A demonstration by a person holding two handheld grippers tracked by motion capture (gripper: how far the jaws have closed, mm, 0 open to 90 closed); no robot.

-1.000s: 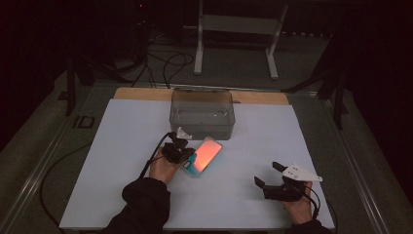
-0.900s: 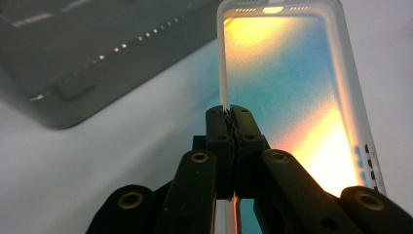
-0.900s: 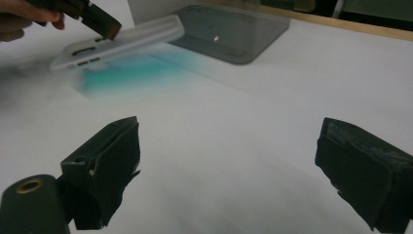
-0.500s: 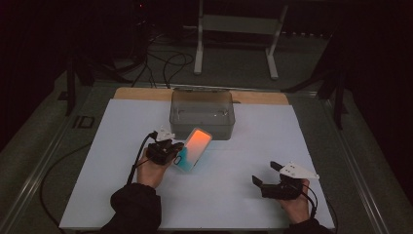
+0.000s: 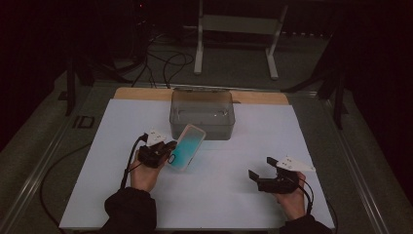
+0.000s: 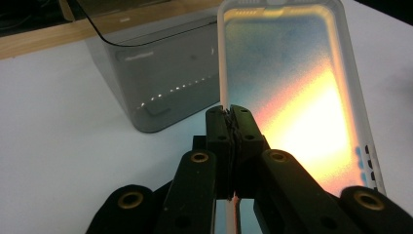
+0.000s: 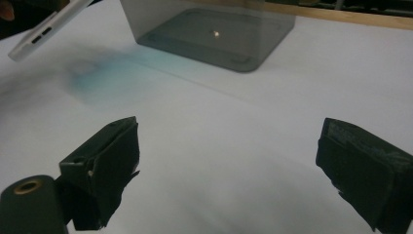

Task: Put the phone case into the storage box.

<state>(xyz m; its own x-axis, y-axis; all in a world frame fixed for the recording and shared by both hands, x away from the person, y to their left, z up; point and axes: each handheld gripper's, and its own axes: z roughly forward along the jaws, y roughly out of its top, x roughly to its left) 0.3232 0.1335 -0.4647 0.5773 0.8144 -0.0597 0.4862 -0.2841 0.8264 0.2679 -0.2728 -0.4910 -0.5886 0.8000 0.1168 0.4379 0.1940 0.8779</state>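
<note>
Nearest, the right gripper (image 5: pixel 263 176) is resting over the smooth white desk (image 5: pixel 234 195) with its black jaws standing wide and empty. Left of it, the left gripper (image 5: pixel 168 152) is pinching the thin edge of a glossy, round-cornered phone case (image 5: pixel 186 147), holding it tilted just before the smoky translucent plastic box (image 5: pixel 202 113).

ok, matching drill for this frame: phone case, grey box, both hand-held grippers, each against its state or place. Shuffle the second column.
1 phone case
2 grey box
3 left hand-held gripper
4 right hand-held gripper

a jaws wide apart, nothing between
b stands at the table's far edge
c pinched by one long edge, off the table
d jaws shut on a thin rim

Pairs: 1-c, 2-b, 3-d, 4-a
</note>
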